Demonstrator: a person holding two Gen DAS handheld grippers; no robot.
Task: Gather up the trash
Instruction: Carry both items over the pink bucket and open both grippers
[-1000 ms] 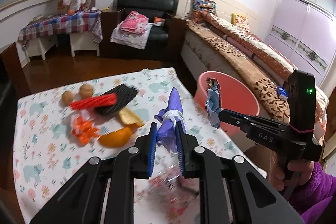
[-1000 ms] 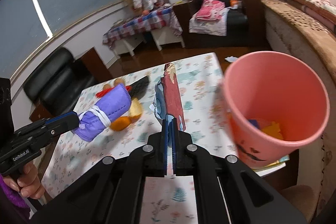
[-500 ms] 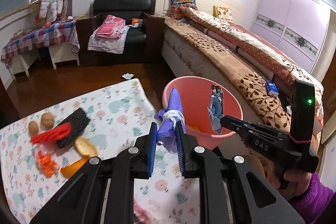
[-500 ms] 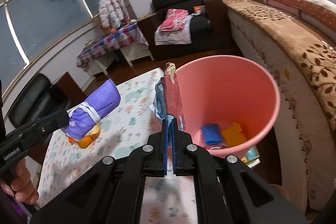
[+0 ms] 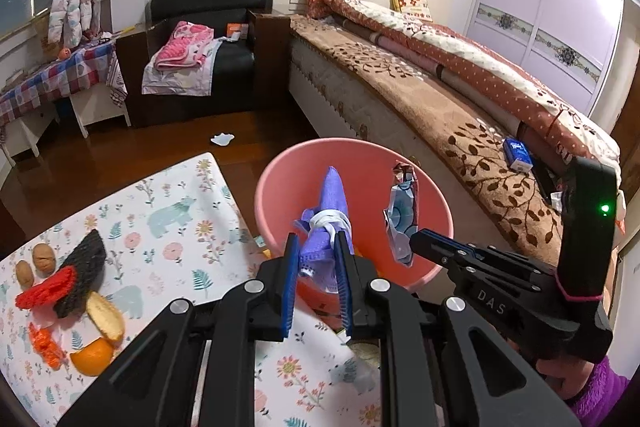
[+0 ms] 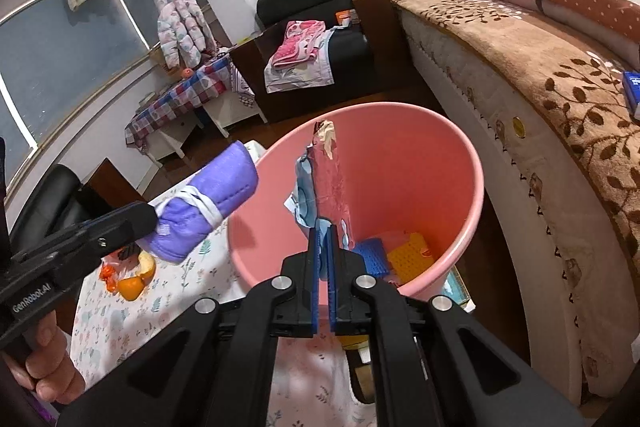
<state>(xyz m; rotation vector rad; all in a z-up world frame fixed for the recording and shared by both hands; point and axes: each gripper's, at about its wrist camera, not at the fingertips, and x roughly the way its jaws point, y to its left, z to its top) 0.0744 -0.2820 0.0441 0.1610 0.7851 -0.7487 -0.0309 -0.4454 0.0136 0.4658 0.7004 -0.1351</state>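
The left hand-held gripper [image 5: 316,247] is seen clamped on a rolled purple face mask [image 5: 328,215] bound with its white strap; the roll's long axis runs along the fingers, its free end pointing away and upward over the near rim of the pink bin [image 5: 280,179]. The right hand-held gripper [image 6: 324,243] is pressed together on the lower edge of a flat printed wrapper [image 6: 324,179], which is held upright, its long axis rising from the pads above the bin's opening. Blue and yellow pieces [image 6: 396,251] are seen at the bottom of the bin.

The bin is set just beside the tabletop [image 5: 180,211], which is covered with a floral cloth. On it, well apart from the bin, orange peel [image 5: 94,355], two walnuts [image 5: 36,263] and a red-and-black knitted item [image 5: 68,283] are left. Beyond, a dark wooden floor [image 5: 160,143], a black armchair [image 5: 212,7] with folded cloths and a bed [image 5: 440,75] are seen.
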